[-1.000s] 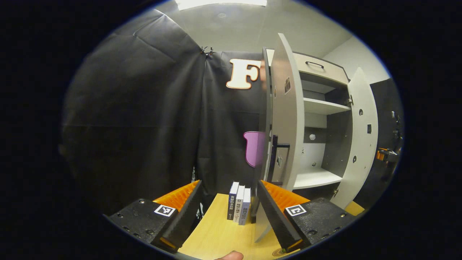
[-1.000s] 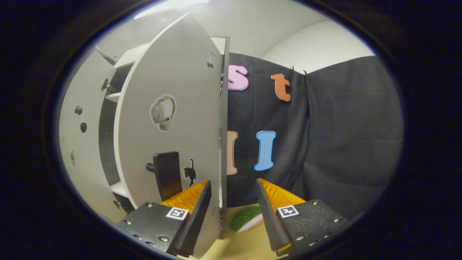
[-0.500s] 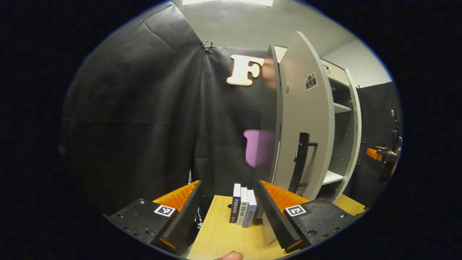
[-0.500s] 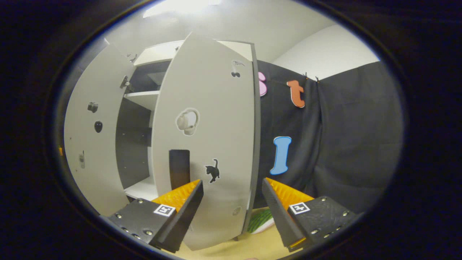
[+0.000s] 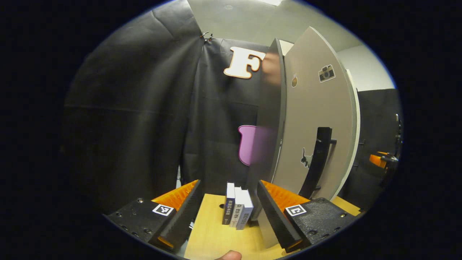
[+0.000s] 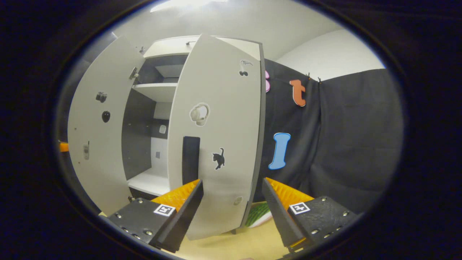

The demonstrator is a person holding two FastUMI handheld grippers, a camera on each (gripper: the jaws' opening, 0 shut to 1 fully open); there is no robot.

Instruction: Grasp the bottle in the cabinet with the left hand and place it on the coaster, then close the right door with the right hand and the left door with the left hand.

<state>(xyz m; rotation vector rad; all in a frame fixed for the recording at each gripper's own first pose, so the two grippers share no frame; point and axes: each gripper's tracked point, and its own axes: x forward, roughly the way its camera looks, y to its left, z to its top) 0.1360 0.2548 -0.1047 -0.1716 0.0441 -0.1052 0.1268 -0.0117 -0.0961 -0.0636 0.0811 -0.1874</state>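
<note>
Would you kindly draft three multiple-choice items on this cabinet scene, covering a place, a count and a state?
1. Where do the books stand?
A. on the wooden table
B. on a cabinet shelf
C. on the floor

2. How many books stand together?
A. one
B. three
C. six

3. How are the cabinet doors?
A. both shut
B. both removed
C. both still ajar

Answers:
1. A: in the left gripper view they stand upright on the table, left of the cabinet.
2. B: three spines show side by side.
3. C: in the right gripper view the shelves show between the left door and right door.
</note>
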